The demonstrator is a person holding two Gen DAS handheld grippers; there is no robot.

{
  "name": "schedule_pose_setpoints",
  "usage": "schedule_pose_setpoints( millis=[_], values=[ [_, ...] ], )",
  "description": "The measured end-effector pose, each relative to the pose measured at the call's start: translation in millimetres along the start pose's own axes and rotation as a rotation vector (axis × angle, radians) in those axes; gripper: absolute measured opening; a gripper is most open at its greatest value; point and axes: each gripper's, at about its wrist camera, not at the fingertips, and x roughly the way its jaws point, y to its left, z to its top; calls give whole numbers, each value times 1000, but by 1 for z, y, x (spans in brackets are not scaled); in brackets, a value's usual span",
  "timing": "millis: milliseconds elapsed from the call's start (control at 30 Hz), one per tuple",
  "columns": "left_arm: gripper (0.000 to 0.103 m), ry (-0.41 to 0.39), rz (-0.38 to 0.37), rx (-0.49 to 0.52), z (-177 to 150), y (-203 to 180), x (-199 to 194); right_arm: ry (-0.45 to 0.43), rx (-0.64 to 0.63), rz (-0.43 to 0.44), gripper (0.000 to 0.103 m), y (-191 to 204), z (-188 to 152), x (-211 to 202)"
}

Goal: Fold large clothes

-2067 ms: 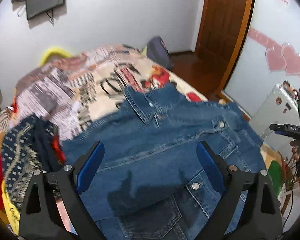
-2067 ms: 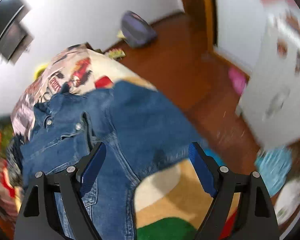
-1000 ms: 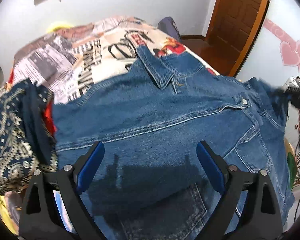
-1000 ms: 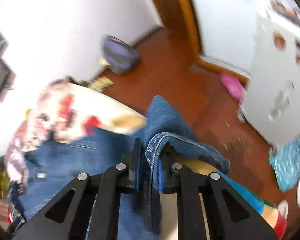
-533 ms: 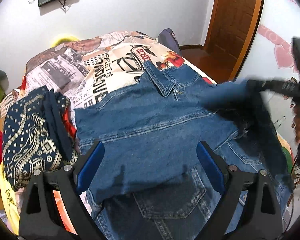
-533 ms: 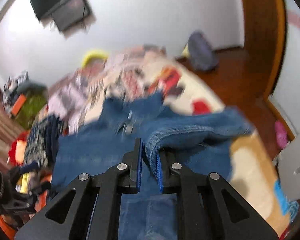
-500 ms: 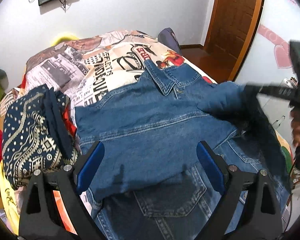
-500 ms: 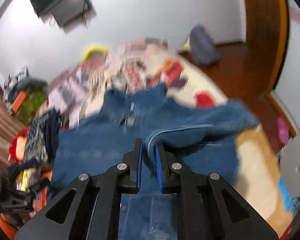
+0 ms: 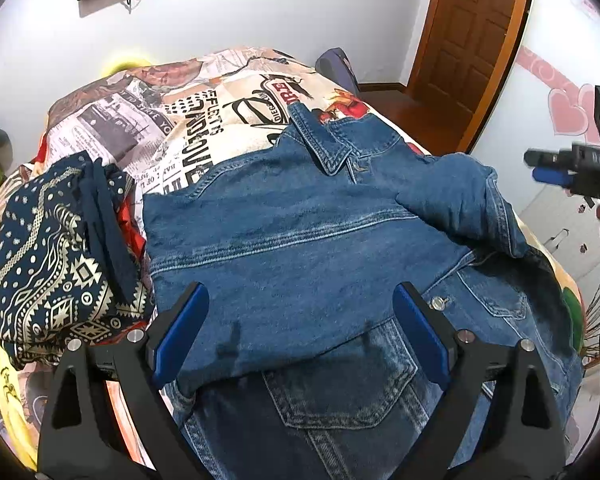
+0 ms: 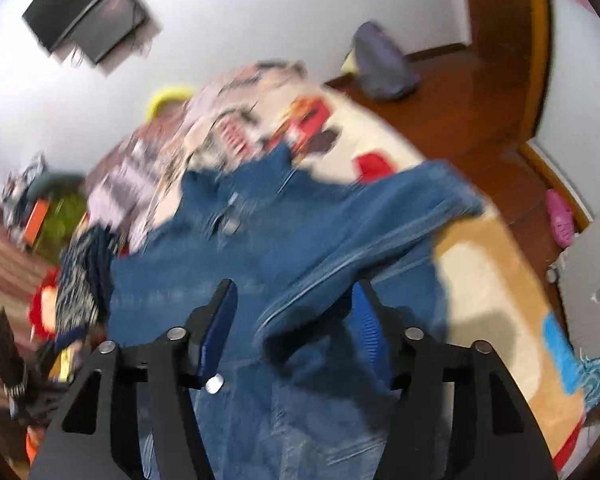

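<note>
Denim jacket [image 9: 300, 240] spread on the bed [image 9: 204, 128], collar far, hem near; sleeve [image 9: 456, 200] folded inward. Right gripper [image 10: 296, 320] just opening, cuff loose between the jaws. Left gripper [image 9: 300, 332] spread wide, empty, nearer the hem

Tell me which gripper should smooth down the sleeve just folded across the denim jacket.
Right. The right gripper has just been opening, nothing pinched, and hovers right over the folded sleeve. The left gripper, also open, sits over the denim jacket near its lower edge, farther away.
</note>
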Motion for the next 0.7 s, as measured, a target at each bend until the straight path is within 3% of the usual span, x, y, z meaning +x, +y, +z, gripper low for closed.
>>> schedule_pose_setpoints(
  millis=[133,300,533,567,633,667,700],
  values=[
    [94,-4,-5,-4,5,-1,5,-4,120,-25,59,-36,18,12],
    [94,8,-10,-11,10,-1,16,67,335,-22,59,-90,29,64],
    [94,31,-13,-19,12,3,32,100,484,-34,58,-119,32,113],
    [94,31,-10,-19,12,4,34,85,490,-39,55,-120,33,113],
    [94,33,-3,-22,12,5,35,41,481,-77,33,-119,37,110],
    [94,33,-1,-27,12,6,36,25,470,-92,29,-117,38,106],
    [94,33,-1,-30,12,7,35,12,457,-101,18,-114,40,103]
  ],
)
